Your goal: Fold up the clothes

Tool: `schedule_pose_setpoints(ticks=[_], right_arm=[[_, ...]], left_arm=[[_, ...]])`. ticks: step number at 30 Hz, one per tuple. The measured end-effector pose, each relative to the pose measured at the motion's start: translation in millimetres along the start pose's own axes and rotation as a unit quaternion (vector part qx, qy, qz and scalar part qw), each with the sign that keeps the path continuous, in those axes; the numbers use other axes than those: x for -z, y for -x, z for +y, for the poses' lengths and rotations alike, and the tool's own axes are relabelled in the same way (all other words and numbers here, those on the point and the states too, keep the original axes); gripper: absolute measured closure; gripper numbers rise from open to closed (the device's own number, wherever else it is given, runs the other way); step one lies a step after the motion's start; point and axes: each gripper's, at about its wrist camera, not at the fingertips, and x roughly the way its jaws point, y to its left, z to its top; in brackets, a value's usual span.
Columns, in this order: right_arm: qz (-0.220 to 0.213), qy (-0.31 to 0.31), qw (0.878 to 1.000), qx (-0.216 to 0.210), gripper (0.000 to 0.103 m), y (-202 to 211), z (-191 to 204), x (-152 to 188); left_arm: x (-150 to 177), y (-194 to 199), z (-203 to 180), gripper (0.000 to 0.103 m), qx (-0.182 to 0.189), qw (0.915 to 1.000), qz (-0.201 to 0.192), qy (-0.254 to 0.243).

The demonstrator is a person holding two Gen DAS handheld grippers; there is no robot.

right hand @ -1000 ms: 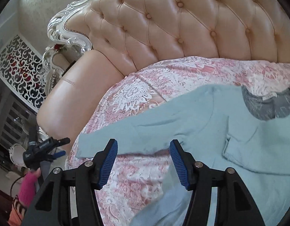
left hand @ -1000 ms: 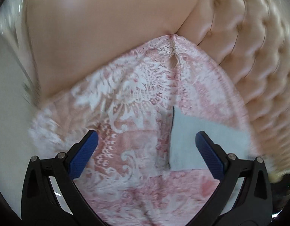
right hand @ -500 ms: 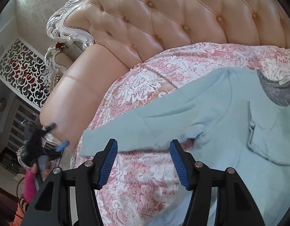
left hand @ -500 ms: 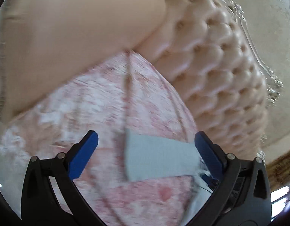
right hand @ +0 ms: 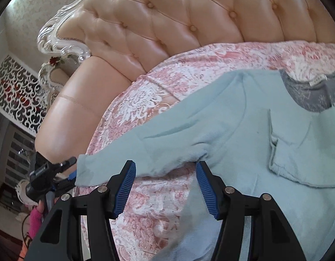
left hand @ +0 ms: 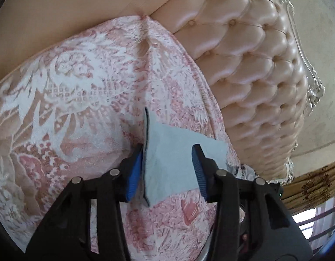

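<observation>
The light blue top (right hand: 243,134) lay spread on the sofa's pink patterned cover (left hand: 84,100), its neckline toward the buttoned backrest (right hand: 189,21) and one sleeve (right hand: 132,150) stretched out toward the padded armrest (right hand: 65,117).

A second earlier the left tool (left hand: 167,169) had hung wide open over the cover with the sleeve's cuff (left hand: 167,152) lying flat off to one side of it. Since then it had swung round and dropped onto the cuff. Its jaws were closing, with the cuff between them: the cuff's edge stood up against one blue pad, while the other pad still showed a gap to the cloth, so the grip did not look finished. In the right wrist view, that tool could be seen at the very tip of the sleeve.

The right tool (right hand: 166,187) had sunk closer to the cover without changing its opening. It was part open, holding nothing, with the underarm of the sleeve just ahead of its pads and the hem of the top below it.

Judging by this, the sleeve fold was about to begin: once the cuff was pinched, the sleeve could be carried across the body. The body itself was not yet folded.
</observation>
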Motion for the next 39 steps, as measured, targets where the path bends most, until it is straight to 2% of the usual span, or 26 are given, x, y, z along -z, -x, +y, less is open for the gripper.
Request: schedule_pose_setpoints(ticks=[5, 7, 8, 9, 10, 11, 15, 16, 18, 20, 21, 22, 23, 24, 25, 27, 31, 33, 37, 39], right_arm=[[-0.005, 0.025, 1.000, 0.003, 0.044, 3.5, 10.6, -1.0], [-0.007, 0.024, 1.000, 0.003, 0.044, 4.5, 11.1, -1.7], [-0.009, 0.022, 1.000, 0.003, 0.044, 4.8, 10.3, -1.9], [-0.010, 0.019, 1.000, 0.003, 0.044, 5.0, 9.5, -1.9], [-0.011, 0.015, 1.000, 0.002, 0.044, 5.2, 8.0, -2.0], [-0.011, 0.013, 1.000, 0.001, 0.044, 5.6, 7.1, -1.8], [-0.013, 0.011, 1.000, 0.002, 0.044, 8.7, 4.6, -0.2], [-0.014, 0.009, 1.000, 0.002, 0.044, 9.7, 3.0, 0.0], [-0.015, 0.005, 1.000, 0.002, 0.044, 11.6, -0.1, -0.4], [-0.016, 0.002, 1.000, 0.001, 0.044, 13.2, -3.1, -1.2], [-0.016, 0.002, 1.000, 0.001, 0.044, 14.1, -4.6, -1.5], [-0.017, 0.001, 1.000, 0.000, 0.044, 14.9, -6.5, -2.0], [-0.017, 0.000, 1.000, 0.000, 0.043, 15.2, -8.1, -2.4], [-0.016, -0.001, 1.000, -0.001, 0.043, 15.3, -9.5, -2.9], [-0.014, 0.000, 1.000, 0.000, 0.043, 14.8, -10.2, -3.3], [-0.008, 0.010, 1.000, 0.014, 0.043, 11.5, -8.3, -4.2], [0.004, 0.042, 0.997, 0.064, 0.042, -0.5, -4.7, -9.0], [-0.006, 0.047, 0.995, 0.084, 0.042, 0.9, -6.2, -13.6], [-0.062, 0.024, 0.986, 0.152, 0.042, 26.6, -26.7, -24.6], [-0.061, 0.025, 0.980, 0.190, 0.042, 29.2, -37.0, -29.7]], left_arm=[[0.8, 7.4, 1.5, 0.056, -0.006, 0.9999, -0.014, -0.005], [1.1, 5.9, -0.7, 0.056, -0.009, 0.9998, -0.005, -0.016], [2.0, 3.1, -2.4, 0.062, -0.012, 0.9997, 0.002, -0.021], [3.3, 1.5, -4.4, 0.075, -0.016, 0.9995, 0.005, -0.028], [5.3, 3.0, -7.0, 0.082, -0.024, 0.9989, 0.001, -0.039], [7.3, 4.5, -9.6, 0.095, -0.033, 0.9982, -0.003, -0.050], [14.7, 13.7, -22.2, 0.098, -0.067, 0.9922, -0.020, -0.104], [17.1, 14.5, -29.6, 0.098, -0.093, 0.9870, -0.024, -0.129], [23.6, 16.4, -48.1, 0.098, -0.157, 0.9692, -0.038, -0.186], [30.9, 17.8, -64.7, 0.098, -0.195, 0.9516, -0.047, -0.233], [34.9, 18.3, -73.5, 0.098, -0.213, 0.9411, -0.051, -0.257], [40.5, 17.8, -84.5, 0.098, -0.234, 0.9271, -0.056, -0.287], [46.8, 15.5, -96.8, 0.098, -0.256, 0.9096, -0.059, -0.322], [50.1, 13.7, -104.7, 0.098, -0.264, 0.9007, -0.058, -0.340], [51.4, 12.6, -109.3, 0.098, -0.265, 0.8980, -0.057, -0.347], [50.5, 11.4, -116.6, 0.098, -0.258, 0.8979, -0.057, -0.352], [45.4, 11.3, -119.7, 0.098, -0.230, 0.9129, -0.054, -0.333], [41.8, 11.4, -117.9, 0.098, -0.208, 0.9250, -0.044, -0.315], [33.6, 17.9, -121.1, 0.098, -0.160, 0.9452, -0.044, -0.281], [27.0, 21.6, -124.7, 0.098, -0.120, 0.9587, -0.048, -0.253]])
